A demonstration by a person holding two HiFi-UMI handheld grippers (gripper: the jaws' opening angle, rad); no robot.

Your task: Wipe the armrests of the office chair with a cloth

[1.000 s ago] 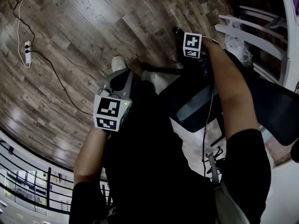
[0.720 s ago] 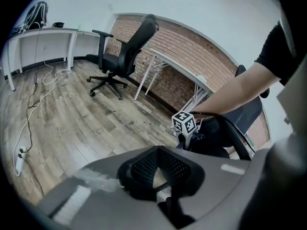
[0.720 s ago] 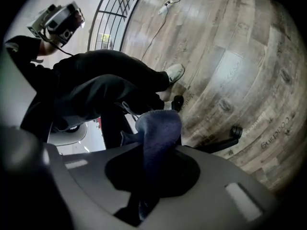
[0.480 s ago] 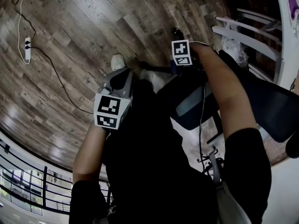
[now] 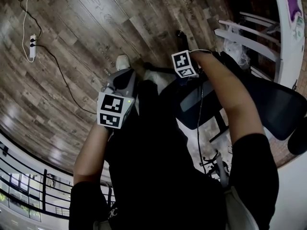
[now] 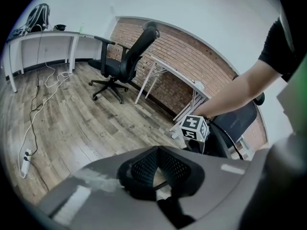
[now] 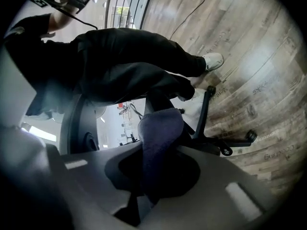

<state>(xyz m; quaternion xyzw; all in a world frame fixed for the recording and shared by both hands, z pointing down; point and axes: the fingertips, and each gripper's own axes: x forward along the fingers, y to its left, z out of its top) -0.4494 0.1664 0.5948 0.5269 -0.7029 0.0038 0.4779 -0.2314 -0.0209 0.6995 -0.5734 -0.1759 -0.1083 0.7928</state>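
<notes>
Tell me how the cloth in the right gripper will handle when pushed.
Probably floppy: the cloth bulges and folds out of the right gripper. Likely light, held by one pinch. It may bunch up rather than slide flat.

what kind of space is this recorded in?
Most likely an office or lab workspace: a black office chair stands by a white desk along a brick wall, and a power strip with its cable lies on the wood-plank floor.
</notes>
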